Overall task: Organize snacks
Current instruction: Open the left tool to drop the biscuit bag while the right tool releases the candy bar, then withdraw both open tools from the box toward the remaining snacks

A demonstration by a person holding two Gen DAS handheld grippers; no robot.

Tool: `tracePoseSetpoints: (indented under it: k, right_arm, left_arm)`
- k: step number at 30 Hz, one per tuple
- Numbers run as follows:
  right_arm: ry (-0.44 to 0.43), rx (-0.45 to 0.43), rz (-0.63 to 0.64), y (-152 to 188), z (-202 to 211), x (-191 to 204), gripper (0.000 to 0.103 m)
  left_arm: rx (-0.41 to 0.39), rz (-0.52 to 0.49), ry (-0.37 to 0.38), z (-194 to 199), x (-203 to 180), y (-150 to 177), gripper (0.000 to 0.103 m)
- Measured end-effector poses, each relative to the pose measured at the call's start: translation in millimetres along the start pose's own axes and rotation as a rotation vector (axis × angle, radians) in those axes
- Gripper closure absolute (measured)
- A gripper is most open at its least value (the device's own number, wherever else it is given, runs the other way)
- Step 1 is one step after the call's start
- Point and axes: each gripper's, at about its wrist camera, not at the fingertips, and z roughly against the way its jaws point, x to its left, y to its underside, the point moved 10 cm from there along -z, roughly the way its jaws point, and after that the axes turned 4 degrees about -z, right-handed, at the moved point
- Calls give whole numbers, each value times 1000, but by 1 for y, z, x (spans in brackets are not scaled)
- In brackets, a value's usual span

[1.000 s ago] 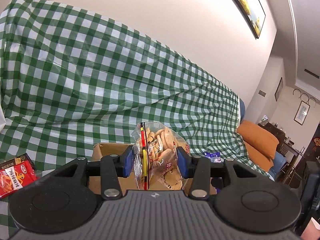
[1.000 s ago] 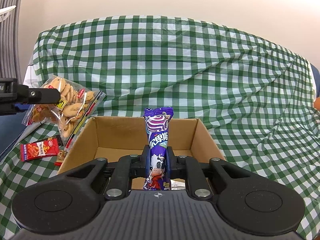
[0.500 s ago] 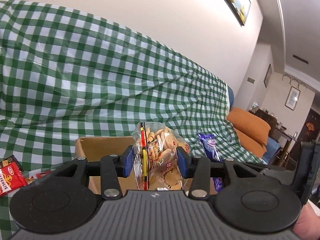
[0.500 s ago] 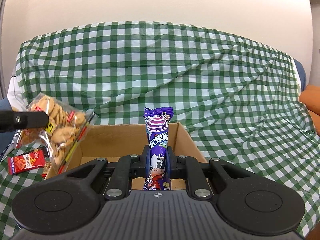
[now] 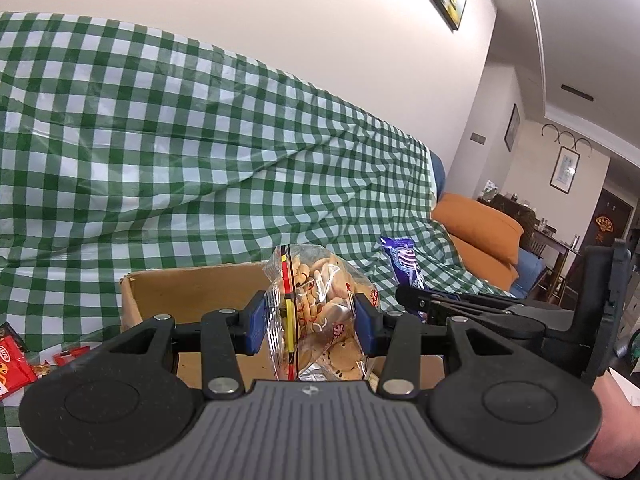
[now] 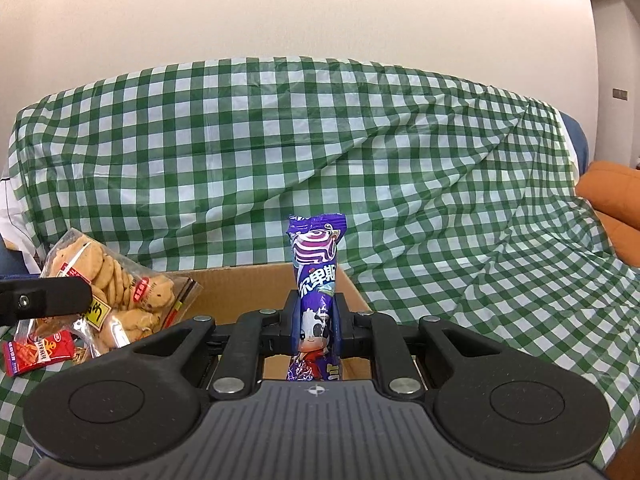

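Two snacks are held above one cardboard box (image 6: 240, 288): left of it, the left tongs (image 5: 310, 322) clamp a clear cookie bag (image 5: 320, 312); over its middle, the right tongs (image 6: 316, 316) pinch an upright purple candy wrapper (image 6: 316, 272). One red packet (image 6: 38, 354) lies left of the box.

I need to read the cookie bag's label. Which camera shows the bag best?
The right wrist view: the cookie bag shows its broad face and labels. The left wrist view sees the cookie bag nearly edge-on, clamped in the left gripper.
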Motion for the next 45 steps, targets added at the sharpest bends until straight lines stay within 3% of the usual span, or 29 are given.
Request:
tracePoseSetpoints:
  k: [15,17,18,19,23,38,45]
  right_arm:
    - [7,-16,-6,-3,2,-1,87]
    - [6,-10,-4,-2,2,0,83]
    - [5,-3,-1,-1,1,1,79]
    - [7,2,1,-1,0,1,69]
    - [14,-4,6,-1,1,1,60]
    - [-7,5,1,0,2,24,52]
    - [-21,7,8,2,3,37,52]
  left_arm:
    - [10,-18,28,-3,-8,2,51]
    - [15,-8,19,-4,-6,3,33]
    - [14,-6,13,-4,-5,3,33]
    - [14,-7,6,-4,-4,2,33]
    - [7,-9,-16,-2,0,1,33]
    - [-26,-62,-126,20,22,-1,33]
    - [-3,-40,-148,28,38,2,37]
